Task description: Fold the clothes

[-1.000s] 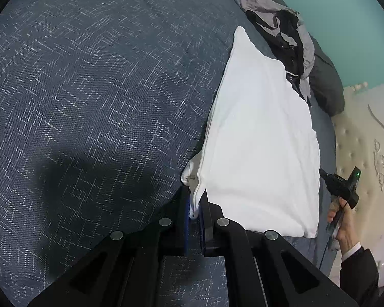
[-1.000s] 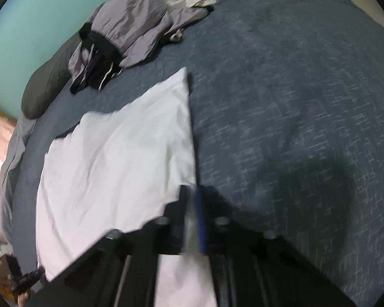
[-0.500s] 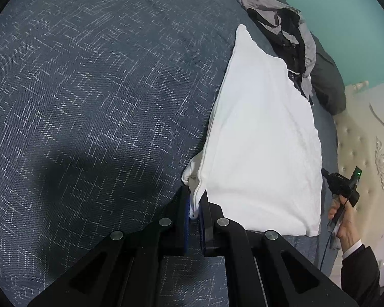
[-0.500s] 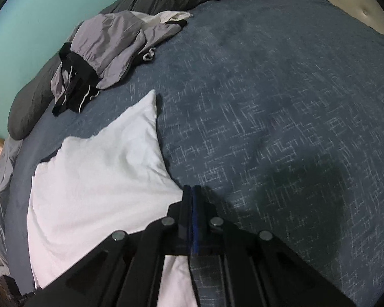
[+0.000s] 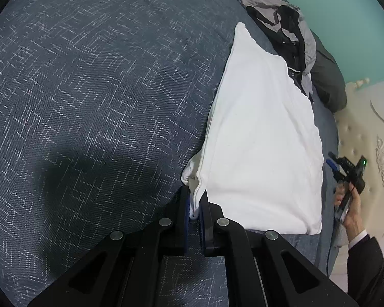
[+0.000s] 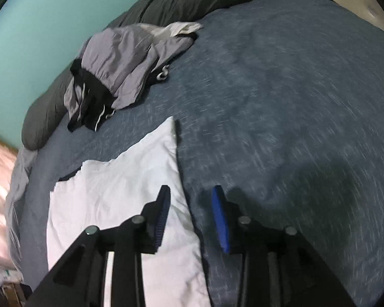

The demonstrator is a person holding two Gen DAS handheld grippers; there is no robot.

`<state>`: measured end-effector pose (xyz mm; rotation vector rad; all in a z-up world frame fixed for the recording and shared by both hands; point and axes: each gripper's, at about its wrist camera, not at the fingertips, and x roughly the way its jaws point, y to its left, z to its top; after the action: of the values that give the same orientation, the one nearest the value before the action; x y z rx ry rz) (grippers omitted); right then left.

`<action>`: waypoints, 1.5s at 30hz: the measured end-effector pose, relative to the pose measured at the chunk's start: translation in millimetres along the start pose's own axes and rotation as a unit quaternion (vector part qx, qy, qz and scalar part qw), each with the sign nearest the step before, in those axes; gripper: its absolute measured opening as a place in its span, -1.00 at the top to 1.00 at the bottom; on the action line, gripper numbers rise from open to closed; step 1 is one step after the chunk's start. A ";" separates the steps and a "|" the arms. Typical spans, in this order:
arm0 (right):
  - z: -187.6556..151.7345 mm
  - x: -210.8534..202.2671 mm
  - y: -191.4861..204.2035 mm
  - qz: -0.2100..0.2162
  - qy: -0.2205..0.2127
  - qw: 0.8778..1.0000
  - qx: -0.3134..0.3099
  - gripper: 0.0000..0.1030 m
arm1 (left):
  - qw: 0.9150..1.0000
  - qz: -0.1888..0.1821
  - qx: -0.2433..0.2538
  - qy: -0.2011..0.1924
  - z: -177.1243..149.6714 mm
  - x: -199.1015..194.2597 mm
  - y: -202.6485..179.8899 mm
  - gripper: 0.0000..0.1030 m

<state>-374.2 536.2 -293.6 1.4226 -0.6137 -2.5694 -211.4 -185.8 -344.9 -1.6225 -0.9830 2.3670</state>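
Observation:
A white folded garment lies flat on the dark blue bedspread. My left gripper is shut on its near corner, white hem pinched between the blue pads. In the right wrist view the same white garment lies at lower left. My right gripper stands open above the garment's right edge, nothing between its fingers. In the left wrist view the right gripper shows at the far right, held in a person's hand.
A crumpled grey and black garment lies at the back of the bed, also seen as the grey and black pile. A dark pillow runs along the teal wall. A cream tufted headboard stands at the right.
My right gripper has opened and let go of the white garment, which now lies flat. The right view has swung and lifted a little. My left gripper has kept its grip.

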 end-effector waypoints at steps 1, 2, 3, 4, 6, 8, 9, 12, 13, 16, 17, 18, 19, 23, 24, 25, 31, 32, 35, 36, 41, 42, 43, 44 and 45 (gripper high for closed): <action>4.7 4.9 6.1 -0.003 0.005 1.000 -0.012 0.33 | 1.000 0.000 0.001 0.001 0.7 0.3 -0.9 0.89; 9.5 9.8 12.2 -0.006 0.009 1.000 -0.024 0.32 | 1.000 0.000 0.002 0.001 0.9 0.2 -0.9 0.89; 13.4 14.5 16.3 -0.010 0.013 0.999 -0.031 0.32 | 1.000 0.000 0.004 0.002 0.8 0.1 -0.4 0.89; 17.2 19.2 20.4 -0.014 0.018 0.999 -0.038 0.32 | 1.000 0.000 0.005 0.004 0.8 0.2 -0.1 0.89; 23.7 30.3 28.2 -0.025 0.025 0.998 -0.055 0.32 | 1.000 0.001 0.007 0.006 1.5 1.5 -0.2 0.89; 29.9 44.1 35.7 -0.044 0.035 0.996 -0.075 0.32 | 1.000 0.003 0.010 0.009 2.3 2.6 -0.6 0.89; 32.4 51.2 38.1 -0.050 0.040 0.994 -0.085 0.32 | 1.000 0.004 0.012 0.009 2.8 3.2 -1.4 0.89; 36.0 63.2 41.1 -0.069 0.042 0.991 -0.109 0.63 | 1.000 0.007 0.019 0.012 3.1 4.4 -2.8 0.88; 37.0 66.3 41.7 -0.075 0.041 0.990 -0.116 0.84 | 1.000 0.008 0.021 0.012 3.2 4.7 -2.9 0.88; 41.7 63.7 39.7 -0.080 0.016 0.990 -0.115 0.91 | 1.000 0.009 0.025 0.017 3.9 6.1 -2.8 0.88; 42.9 61.3 38.3 -0.080 0.006 0.990 -0.112 0.92 | 0.999 0.009 0.026 0.017 4.0 6.1 -2.6 0.88; 42.9 61.1 37.2 -0.079 0.005 0.991 -0.107 0.92 | 0.999 0.008 0.026 0.017 3.7 5.7 -2.5 0.89; 42.9 60.9 36.1 -0.078 0.004 0.992 -0.103 0.92 | 1.000 0.008 0.026 0.017 3.4 5.2 -2.3 0.88; 42.9 60.2 31.6 -0.073 0.001 0.994 -0.084 0.93 | 1.000 0.007 0.024 0.017 3.0 5.1 -0.7 0.88; 42.9 60.0 30.5 -0.072 0.001 0.994 -0.080 0.93 | 1.000 0.007 0.024 0.017 2.9 5.2 0.0 0.89; 42.9 59.9 29.3 -0.071 0.000 0.995 -0.075 0.93 | 1.000 0.007 0.025 0.018 2.9 5.3 0.3 0.89; 43.0 58.8 22.6 -0.063 -0.005 0.997 -0.047 0.90 | 1.000 0.007 0.021 0.018 5.0 5.0 -0.1 0.87; 43.0 58.7 21.5 -0.062 -0.005 0.997 -0.043 0.89 | 1.000 0.006 0.018 0.017 5.3 2.9 0.3 0.85; 43.0 58.1 18.2 -0.058 -0.008 0.998 -0.029 0.83 | 1.000 0.003 0.000 0.009 6.7 -10.2 4.9 0.59; 42.8 56.0 16.6 -0.058 -0.011 0.998 -0.025 0.81 | 1.000 0.004 -0.005 0.006 7.6 -15.7 6.4 0.55; 44.9 47.1 5.1 -0.040 -0.019 0.999 0.003 0.69 | 0.999 0.023 0.011 -0.025 36.3 -41.5 0.5 0.51; 45.6 44.3 4.4 -0.037 -0.022 0.999 0.003 0.58 | 0.999 0.026 0.020 -0.030 49.6 -41.3 -6.3 0.50; 46.2 41.5 3.6 -0.033 -0.026 0.999 0.004 0.50 | 0.998 0.030 0.029 -0.036 62.8 -41.1 -13.2 0.50; 46.8 40.3 3.6 -0.028 -0.028 0.999 0.005 0.29 | 0.998 0.034 0.040 -0.041 76.4 -40.0 -21.0 0.50; 47.5 40.1 5.0 -0.024 -0.028 0.999 0.004 0.12 | 0.996 0.039 0.058 -0.047 91.1 -35.9 -31.8 0.50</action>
<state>-436.2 532.5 -300.4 1.3888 -0.6059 -2.6561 -283.5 -217.0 -278.3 -1.5492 -0.7935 2.5210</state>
